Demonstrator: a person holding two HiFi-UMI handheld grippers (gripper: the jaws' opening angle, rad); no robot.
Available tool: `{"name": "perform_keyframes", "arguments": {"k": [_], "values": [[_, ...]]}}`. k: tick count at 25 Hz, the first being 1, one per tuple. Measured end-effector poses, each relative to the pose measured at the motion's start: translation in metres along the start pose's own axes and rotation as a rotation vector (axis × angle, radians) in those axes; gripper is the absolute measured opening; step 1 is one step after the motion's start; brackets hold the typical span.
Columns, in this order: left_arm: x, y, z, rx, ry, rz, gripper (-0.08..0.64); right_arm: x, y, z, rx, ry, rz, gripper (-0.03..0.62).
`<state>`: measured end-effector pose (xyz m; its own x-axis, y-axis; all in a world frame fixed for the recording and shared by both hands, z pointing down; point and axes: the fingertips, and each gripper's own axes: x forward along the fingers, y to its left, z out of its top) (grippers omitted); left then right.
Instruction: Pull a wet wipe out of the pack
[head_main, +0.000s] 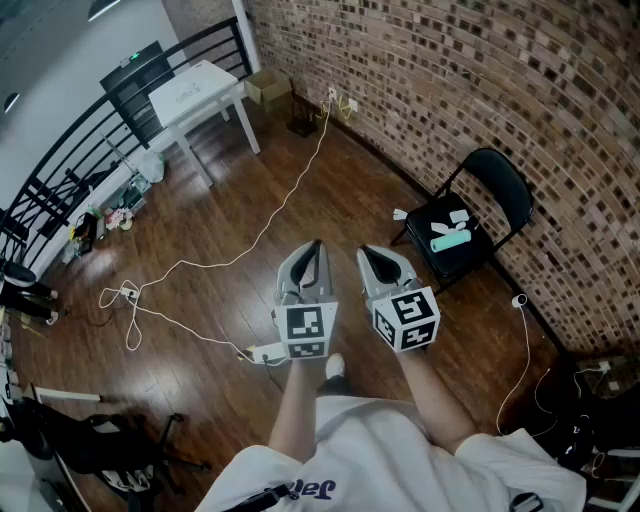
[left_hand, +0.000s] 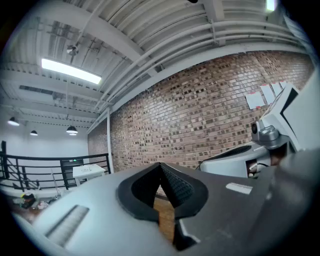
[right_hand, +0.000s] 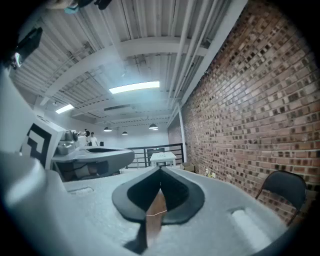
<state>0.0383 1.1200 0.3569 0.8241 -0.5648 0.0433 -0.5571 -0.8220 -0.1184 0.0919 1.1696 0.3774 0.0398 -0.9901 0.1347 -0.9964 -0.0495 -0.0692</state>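
A teal wet wipe pack (head_main: 450, 241) lies on the seat of a black folding chair (head_main: 500, 180) by the brick wall, beside a couple of small white items (head_main: 458, 217). My left gripper (head_main: 315, 244) and right gripper (head_main: 364, 251) hover side by side over the wooden floor, to the left of the chair and apart from it. In the left gripper view the left gripper (left_hand: 161, 165) has its jaws meeting at the tips with nothing between them. The right gripper (right_hand: 160, 169) is likewise shut and empty, with the chair (right_hand: 282, 192) at its lower right.
A white table (head_main: 195, 92) and a dark chair (head_main: 135, 70) stand at the far left by a black railing (head_main: 60, 150). A cardboard box (head_main: 268, 85) sits by the wall. A white cable (head_main: 250, 240) snakes across the floor to a power strip (head_main: 125, 293).
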Motion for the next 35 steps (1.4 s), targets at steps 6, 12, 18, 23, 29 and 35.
{"name": "perform_keyframes", "arguments": {"k": [6, 12, 18, 23, 29, 35], "values": [[0.055, 0.083, 0.016, -0.014, -0.018, -0.006, 0.017, 0.086, 0.003, 0.040, -0.028, -0.037, -0.021, -0.009], [0.109, 0.150, -0.009, -0.047, -0.009, 0.032, 0.017, 0.151, -0.025, 0.041, -0.052, -0.007, -0.044, -0.009], [0.163, 0.201, -0.034, -0.077, 0.041, 0.109, 0.017, 0.240, -0.038, 0.041, -0.040, 0.015, 0.054, -0.009], [0.213, 0.253, -0.043, -0.060, 0.067, 0.230, 0.017, 0.330, -0.037, 0.052, -0.038, 0.007, 0.217, -0.009], [0.287, 0.288, -0.018, -0.023, 0.042, 0.314, 0.017, 0.409, -0.069, 0.099, -0.048, -0.056, 0.346, -0.009], [0.322, 0.338, -0.034, -0.050, 0.104, 0.418, 0.017, 0.487, -0.071, 0.094, -0.009, 0.016, 0.451, -0.009]]}}
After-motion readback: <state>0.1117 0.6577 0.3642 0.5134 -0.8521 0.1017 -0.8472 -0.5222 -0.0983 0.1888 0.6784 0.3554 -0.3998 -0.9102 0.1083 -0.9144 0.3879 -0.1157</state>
